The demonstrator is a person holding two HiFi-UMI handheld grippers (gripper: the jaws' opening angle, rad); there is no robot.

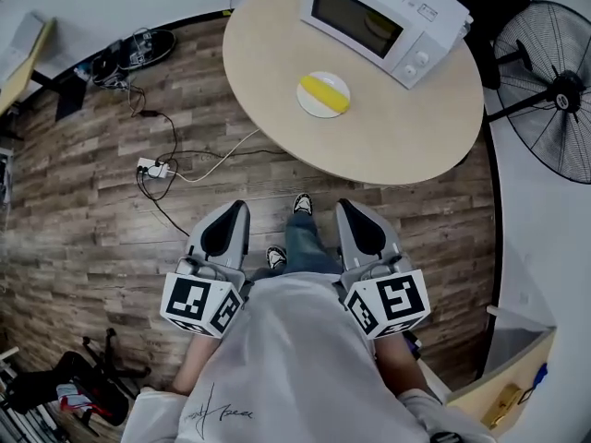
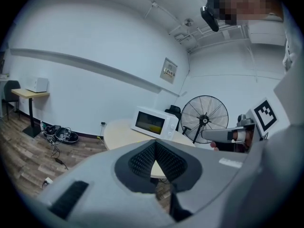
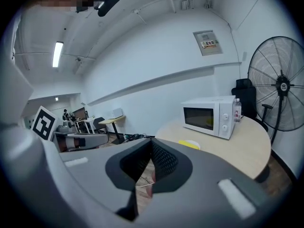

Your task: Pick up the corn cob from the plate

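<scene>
The corn cob (image 1: 325, 92) lies on its plate (image 1: 306, 101) on the table (image 1: 369, 141), well ahead of us, so we hold the left hand-held gripper (image 1: 235, 215) and right hand-held gripper (image 1: 349, 212) low, jaws together, empty.

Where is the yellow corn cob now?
Head view, upper centre: the yellow corn cob lies on the white round plate on the beige round table, beside the white microwave.

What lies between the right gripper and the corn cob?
In the head view, only wooden floor and then bare table lie between the right gripper and the corn cob on its plate.
</scene>
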